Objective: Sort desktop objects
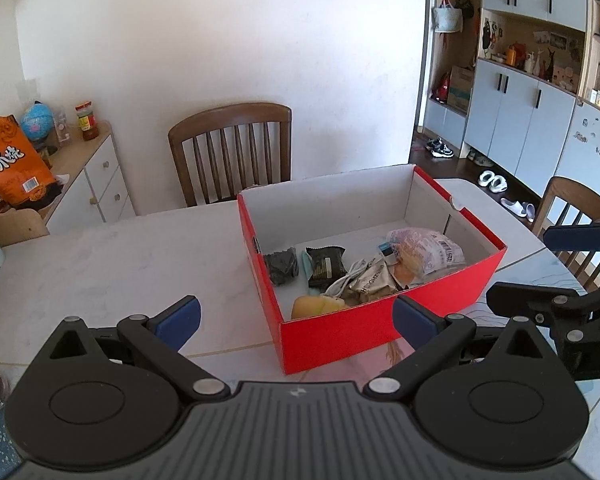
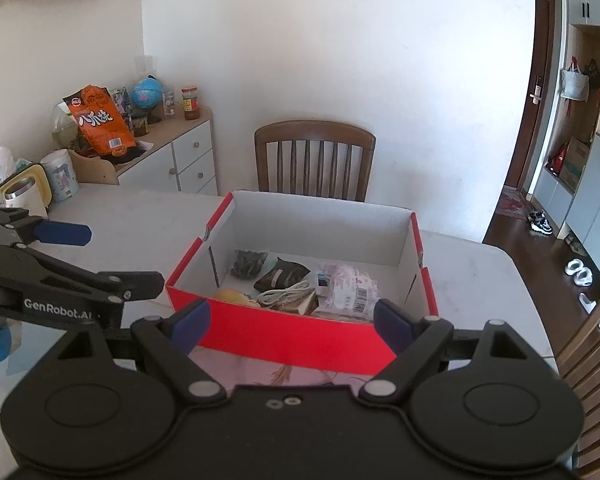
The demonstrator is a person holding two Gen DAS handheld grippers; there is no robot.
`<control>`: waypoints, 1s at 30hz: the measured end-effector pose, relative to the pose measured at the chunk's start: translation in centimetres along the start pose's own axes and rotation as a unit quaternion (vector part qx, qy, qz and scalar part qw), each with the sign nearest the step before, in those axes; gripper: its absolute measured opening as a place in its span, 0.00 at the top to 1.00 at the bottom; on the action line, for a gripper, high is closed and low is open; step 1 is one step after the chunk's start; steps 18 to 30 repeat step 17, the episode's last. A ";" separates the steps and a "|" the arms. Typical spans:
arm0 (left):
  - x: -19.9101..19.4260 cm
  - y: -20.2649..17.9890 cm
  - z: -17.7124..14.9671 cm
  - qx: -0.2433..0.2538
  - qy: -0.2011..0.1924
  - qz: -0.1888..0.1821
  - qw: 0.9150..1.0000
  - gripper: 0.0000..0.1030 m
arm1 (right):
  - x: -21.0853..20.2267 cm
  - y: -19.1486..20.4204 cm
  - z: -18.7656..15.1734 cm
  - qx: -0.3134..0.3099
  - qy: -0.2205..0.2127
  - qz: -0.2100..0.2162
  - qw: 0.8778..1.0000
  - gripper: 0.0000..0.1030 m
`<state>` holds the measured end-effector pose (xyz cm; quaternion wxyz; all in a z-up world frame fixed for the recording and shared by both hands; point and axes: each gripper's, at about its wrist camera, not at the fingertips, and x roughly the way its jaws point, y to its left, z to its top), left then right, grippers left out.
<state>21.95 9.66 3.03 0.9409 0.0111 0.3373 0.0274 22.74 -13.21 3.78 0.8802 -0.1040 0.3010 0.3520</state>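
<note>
A: While both grippers hang over the near edge, log biggest first: pale marble-look table [image 1: 100, 256], then the open red cardboard box with white inside [image 1: 340, 332] sitting on it.

B: Landmark is the box. Brown wooden slat-back chair [image 2: 315, 158] behind its far wall. Left gripper [image 1: 296, 320] at its near-left corner, blue pads spread wide, nothing between them. Right gripper [image 2: 292, 322] at the near wall, jaws also wide apart, holding nothing.

A: Contents, all on the box floor?

B: Yes. Crinkled pale pink plastic packet with barcode [image 2: 352, 290] at the right side. Dark brown foil snack pack [image 1: 326, 266] in the middle. Dark grey crumpled pouch [image 1: 281, 266] by the left wall. Silver-tan foil wrapper [image 1: 370, 286] near the front, coiled white cable [image 2: 284, 293] lying on it. Yellowish rounded lump [image 1: 312, 306] against the near wall; can't tell what it is.

A: Touching the box?

B: Neither gripper, as far as visible.
</note>
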 end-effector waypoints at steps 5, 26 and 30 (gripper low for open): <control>0.1 0.0 -0.1 -0.002 0.003 -0.002 1.000 0.00 | 0.0 -0.1 -0.1 0.003 0.004 -0.002 1.000 0.14; 0.5 0.0 -0.4 -0.003 0.016 -0.012 1.000 0.00 | 0.2 -0.2 -0.6 0.011 0.011 -0.004 1.000 0.14; 0.5 0.0 -0.4 -0.003 0.016 -0.012 1.000 0.00 | 0.2 -0.2 -0.6 0.011 0.011 -0.004 1.000 0.14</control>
